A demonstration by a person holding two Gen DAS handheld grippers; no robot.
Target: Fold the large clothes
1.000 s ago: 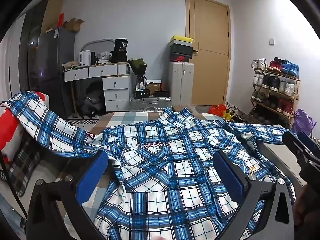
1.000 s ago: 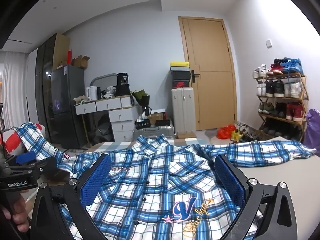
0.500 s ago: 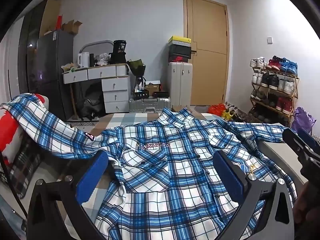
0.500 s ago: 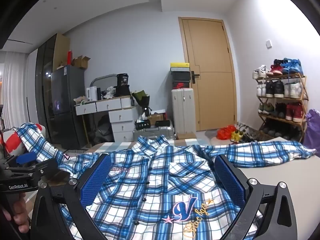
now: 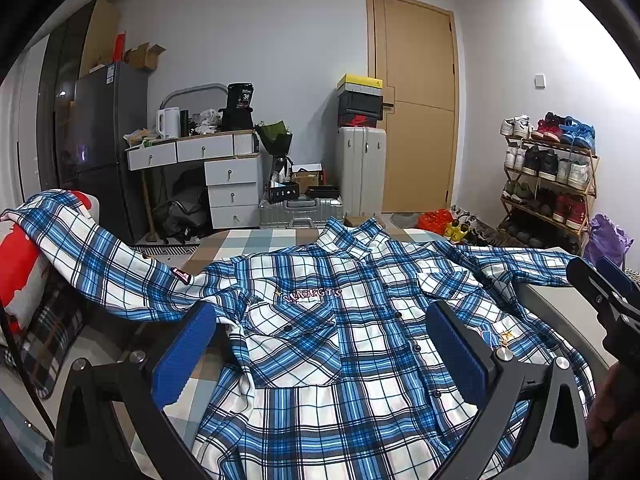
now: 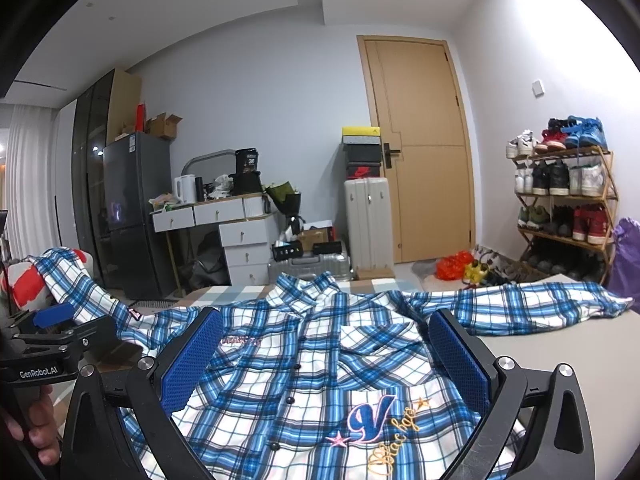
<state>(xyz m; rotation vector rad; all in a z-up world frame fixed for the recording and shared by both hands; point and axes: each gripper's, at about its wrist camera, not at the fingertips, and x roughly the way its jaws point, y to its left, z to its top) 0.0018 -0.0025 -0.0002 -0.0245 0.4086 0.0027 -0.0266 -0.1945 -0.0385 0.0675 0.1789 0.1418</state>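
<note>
From the left wrist, the left gripper (image 5: 320,354) is spread wide over a soft blue-and-white checked shirt (image 5: 344,344) lying flat, buttoned, on the bed (image 5: 256,238). One sleeve climbs toward 10 o'clock. From the right wrist, the right gripper (image 6: 324,358) is wide too. Only here a stitched blue "V" badge (image 6: 370,418) shows, at 6 o'clock.

The left gripper (image 5: 320,350) fills the bottom of its wrist view, jaws spread wide, blue pads at lower left and lower right with nothing between them. The right gripper (image 6: 326,354) sits the same way in its own view, jaws wide apart and empty. Each shows in the other's frame: the left at the lower left edge, gripped by a hand (image 6: 38,420), the right at the lower right edge, fingers (image 5: 610,408) below it.
</note>
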